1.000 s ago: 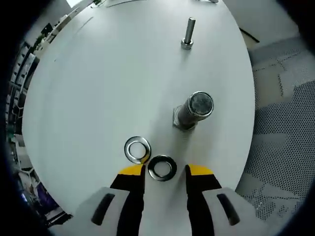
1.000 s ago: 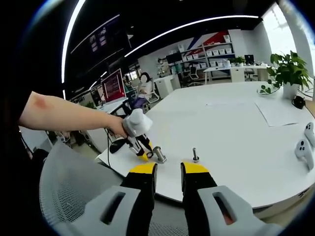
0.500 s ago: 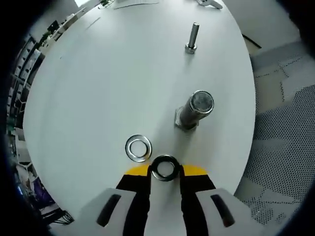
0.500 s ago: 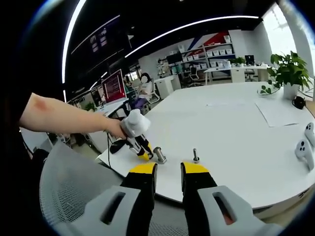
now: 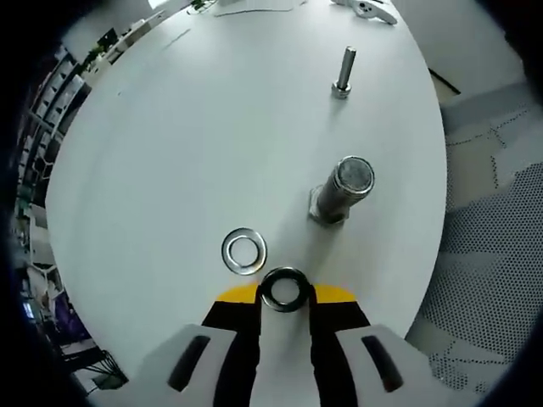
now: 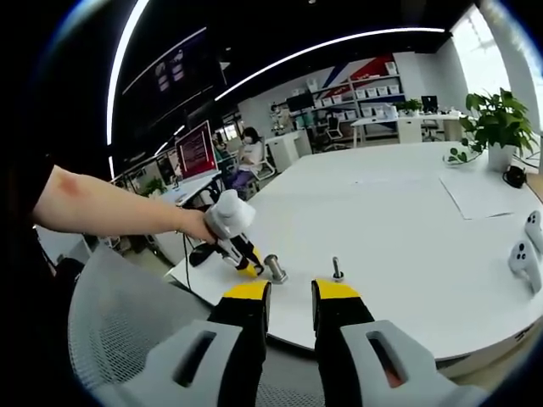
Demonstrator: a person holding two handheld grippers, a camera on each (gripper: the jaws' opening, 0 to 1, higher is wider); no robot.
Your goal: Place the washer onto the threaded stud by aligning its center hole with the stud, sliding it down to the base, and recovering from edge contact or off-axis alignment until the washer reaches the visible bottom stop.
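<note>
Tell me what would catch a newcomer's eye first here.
In the left gripper view, the left hand-held gripper pinches a dark washer between yellow tips over a white table. Another washer lies beside it; a thick stud stands beyond, a thin bolt farther off.

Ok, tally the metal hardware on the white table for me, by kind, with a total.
Washers: 2, a dark washer held in the left claw and a silver washer lying flat.
Upright threaded studs: 2, a thick stud and a thin stud.
Total: 4
</note>
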